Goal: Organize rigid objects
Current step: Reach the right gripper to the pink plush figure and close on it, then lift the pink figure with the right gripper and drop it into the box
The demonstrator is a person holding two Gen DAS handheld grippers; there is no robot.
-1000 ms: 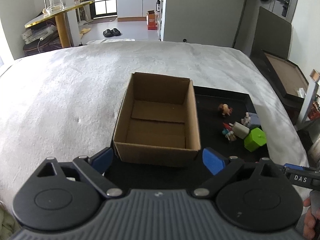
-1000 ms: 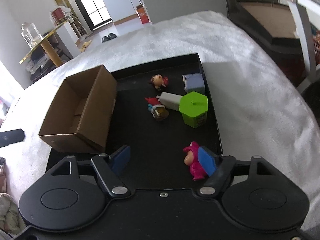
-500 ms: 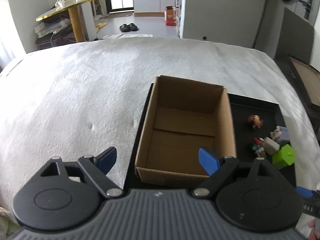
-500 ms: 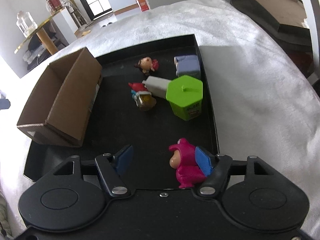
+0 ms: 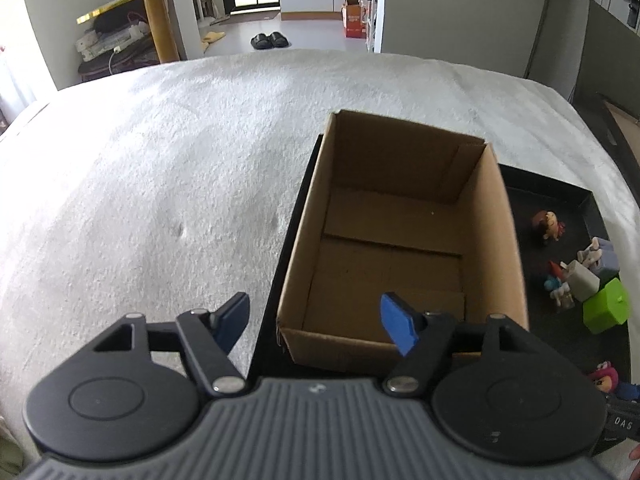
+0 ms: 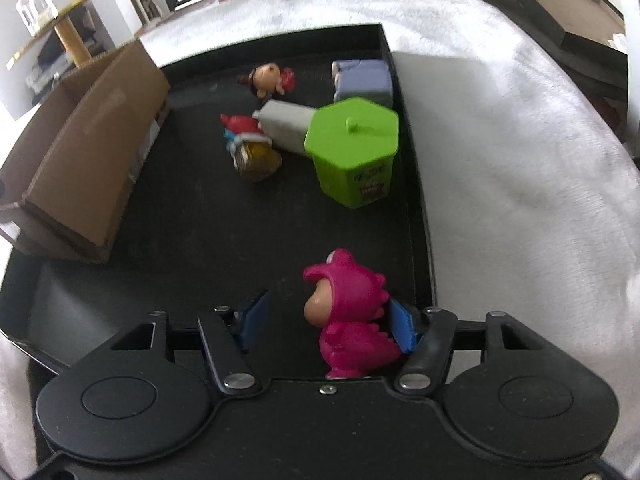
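Cardboard box (image 5: 394,248) bare inside, toys on black tray (image 6: 208,216), both grippers' fingers apart, pink figure (image 6: 352,312) between right ones.

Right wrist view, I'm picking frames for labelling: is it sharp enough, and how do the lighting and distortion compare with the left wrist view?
Right wrist view: slight motion blur on the cardboard box and black tray edges; the pink figure and green container stay readable; strong fisheye bending. Left wrist view: sharper, even daylight, box interior shadowed, bed edge curved.
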